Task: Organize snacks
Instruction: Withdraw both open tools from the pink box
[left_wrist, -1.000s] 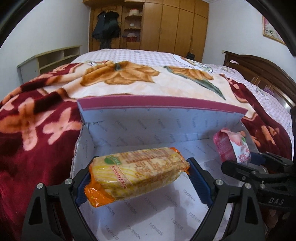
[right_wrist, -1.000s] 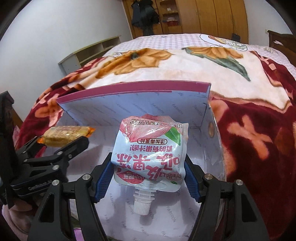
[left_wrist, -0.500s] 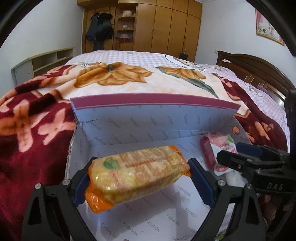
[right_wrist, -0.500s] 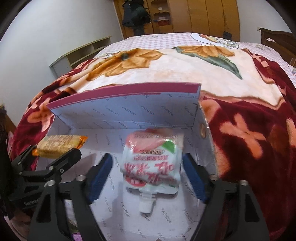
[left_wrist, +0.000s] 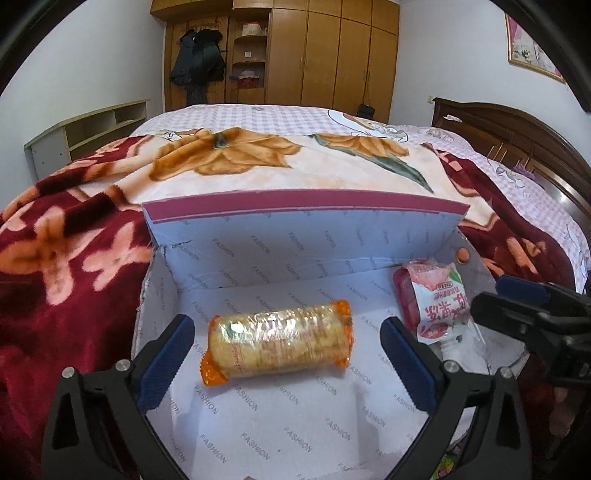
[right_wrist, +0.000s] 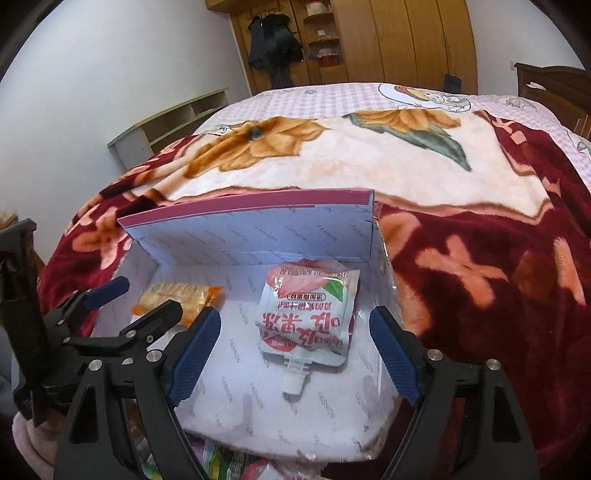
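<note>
A bedroom with wooden wardrobes; on the bed's red floral blanket (left_wrist: 74, 266) lies an open white box (left_wrist: 295, 254). A moment ago each tool gripped a snack; both now lie released on the box floor, so this placing step looks done. The cracker pack (left_wrist: 279, 341) sits centre frame between the left tool (left_wrist: 286, 360), whose jaws are opening clear of it. The jelly pouch (right_wrist: 308, 314) lies between the right tool (right_wrist: 293, 356), jaws wide, untouched, angled downward.

A flowered blanket (left_wrist: 258, 166) covers the bed (left_wrist: 258, 114); behind stand a wardrobe (left_wrist: 332, 51), hung coats (left_wrist: 197, 55), a low shelf (left_wrist: 88, 129).
</note>
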